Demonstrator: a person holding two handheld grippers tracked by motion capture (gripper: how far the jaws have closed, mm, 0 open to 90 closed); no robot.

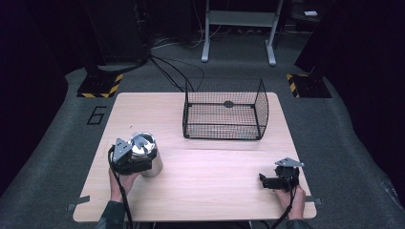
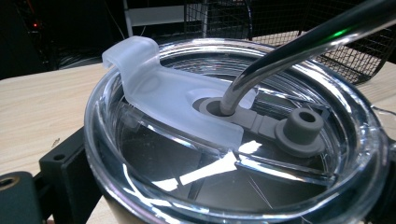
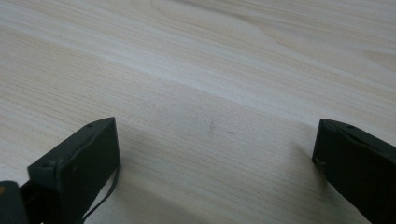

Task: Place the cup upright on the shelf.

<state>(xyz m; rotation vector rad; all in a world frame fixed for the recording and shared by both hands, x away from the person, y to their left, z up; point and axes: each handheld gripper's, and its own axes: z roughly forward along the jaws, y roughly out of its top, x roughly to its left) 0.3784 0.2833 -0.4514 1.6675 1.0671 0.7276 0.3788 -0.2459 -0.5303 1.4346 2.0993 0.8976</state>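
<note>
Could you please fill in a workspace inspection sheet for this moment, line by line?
Surface: pale wooden table, bare between the items.
Job's things: steel tumbler upright at the left; clear lid on, metal straw through it. Wire basket at the far middle, empty.
Clutter: nothing seen.
Grippers: left gripper closed around the tumbler; right gripper open, low over bare wood.
Cables: black ones on the floor beyond the table.
Surroundings: dark room, grey carpet, hazard-striped stand bases.

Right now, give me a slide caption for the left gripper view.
Left gripper clasps a steel tumbler, clear lid and bent metal straw close up.
</note>
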